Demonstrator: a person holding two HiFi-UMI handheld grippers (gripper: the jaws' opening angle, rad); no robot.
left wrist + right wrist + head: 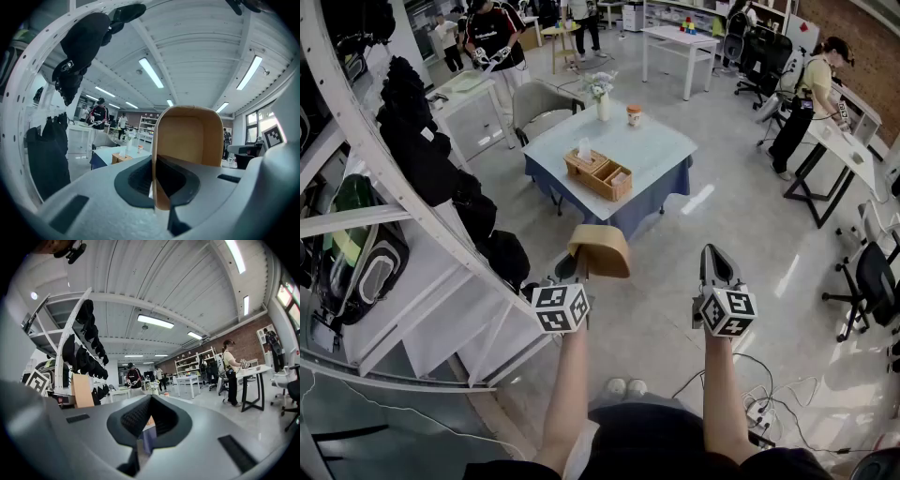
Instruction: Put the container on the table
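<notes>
Container of smooth tan paperboard, round-cornered, thin wall clamped in left gripper; right gripper clenched shut, holding nothing.

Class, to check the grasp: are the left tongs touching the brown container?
Touching. The left gripper view shows the left tongs shut on the wall of the brown container, with the pads pressing on either side and no gap.

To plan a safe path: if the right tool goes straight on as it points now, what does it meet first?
Free over the floor, then probably the table with the blue cloth; depth is unclear.
</notes>
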